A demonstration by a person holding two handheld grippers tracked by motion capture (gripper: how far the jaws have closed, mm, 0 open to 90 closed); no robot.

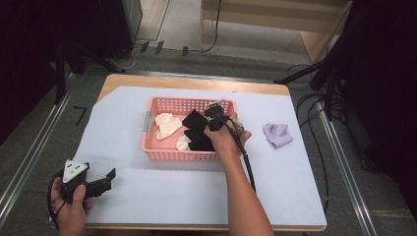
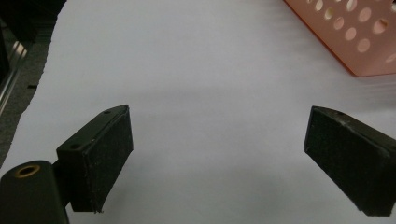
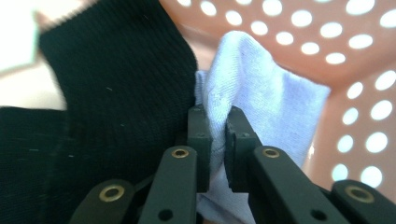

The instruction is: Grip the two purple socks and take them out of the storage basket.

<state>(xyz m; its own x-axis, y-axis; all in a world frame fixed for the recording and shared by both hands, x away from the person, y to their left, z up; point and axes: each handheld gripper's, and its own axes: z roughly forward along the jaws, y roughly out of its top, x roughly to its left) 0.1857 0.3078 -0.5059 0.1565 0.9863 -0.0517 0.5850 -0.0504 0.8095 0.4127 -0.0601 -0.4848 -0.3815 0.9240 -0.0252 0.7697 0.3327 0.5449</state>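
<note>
- Nearest us, at the table's front left corner, we see the left hand point(image 1: 69, 204) wrapped around the left gripper point(image 1: 107, 180), which lies low over the white sheet point(image 1: 162, 191) and points right and slightly away, toward the basket.
- In the left gripper view its two black jaws stand wide apart, released, with bare white sheet between them and a corner of the pink basket point(image 2: 355, 42) at the upper right.
- The right forearm point(image 1: 246, 196) comes up from the bottom edge and slants forward and a little left; the right hand point(image 1: 228, 140) bends down over the basket's right end.
- The right gripper point(image 3: 215, 135) dips into the basket, and in the right gripper view its jaws are clenched on a fold of a pale lavender sock point(image 3: 261, 93).
- That sock sits in the basket's corner against the perforated wall, bunched up, so we cannot tell which way its length runs; a black sock point(image 3: 116, 93) touches it on the left.
- In the high view the pink basket point(image 1: 169, 155) lies with its long side across the table, holding black socks point(image 1: 196, 129) and a cream sock point(image 1: 167, 125).
- Farther right, on the sheet and well apart from the basket, lies another lavender sock point(image 1: 278, 134), folded.
</note>
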